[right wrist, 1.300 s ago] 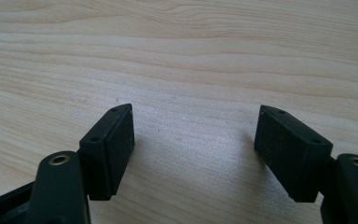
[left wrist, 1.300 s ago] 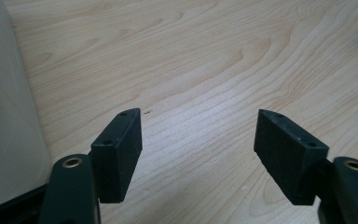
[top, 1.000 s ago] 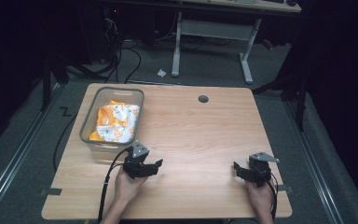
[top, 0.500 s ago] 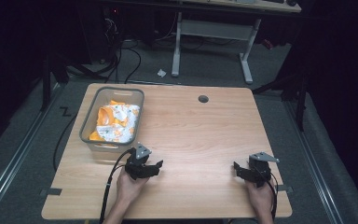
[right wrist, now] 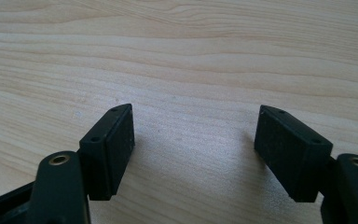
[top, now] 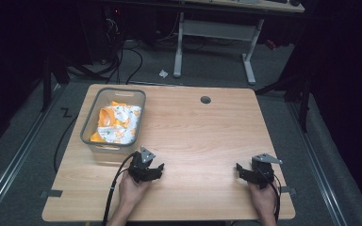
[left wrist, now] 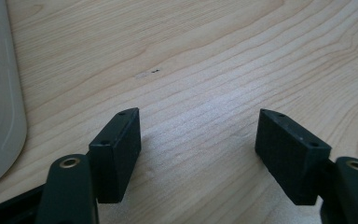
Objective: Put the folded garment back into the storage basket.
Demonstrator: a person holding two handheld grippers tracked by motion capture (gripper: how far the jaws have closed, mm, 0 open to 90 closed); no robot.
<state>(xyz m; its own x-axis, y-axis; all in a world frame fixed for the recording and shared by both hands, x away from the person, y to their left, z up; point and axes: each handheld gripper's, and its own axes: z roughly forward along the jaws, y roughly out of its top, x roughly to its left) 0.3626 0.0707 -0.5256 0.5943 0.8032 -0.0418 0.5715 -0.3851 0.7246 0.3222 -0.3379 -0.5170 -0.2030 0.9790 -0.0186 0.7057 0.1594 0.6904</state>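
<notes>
A light wooden worktop [top: 202, 136] is seen from above, with dark floor and cables around it. A grey plastic bin [top: 90, 129] is set toward the ten o'clock part of the worktop, and orange-and-white packets [top: 117, 123] are piled loosely inside it. A small round dark grommet hole [top: 205, 100] is seen near the twelve o'clock edge. The left hand-held gripper [top: 147, 170] is held low over the worktop at about seven o'clock, just beside the near end of the bin, with its grey three-cornered plate on top and a black cable [top: 114, 188] trailed back toward the near edge. In the left gripper view its jaws are spread wide with nothing between them, bare wood grain is seen in the gap, and the pale rounded corner of the bin [left wrist: 0, 93] is seen at nine o'clock of that view. The right hand-held gripper [top: 250, 172] is held at about five o'clock of the worktop, well apart from the left one and from the bin. In the right gripper view its jaws are likewise spread wide and empty, with only bare wood beneath them. Each gripper is gripped from behind by a hand, the left hand [top: 132, 192] and the right hand [top: 263, 200], both entering from the six o'clock edge.
</notes>
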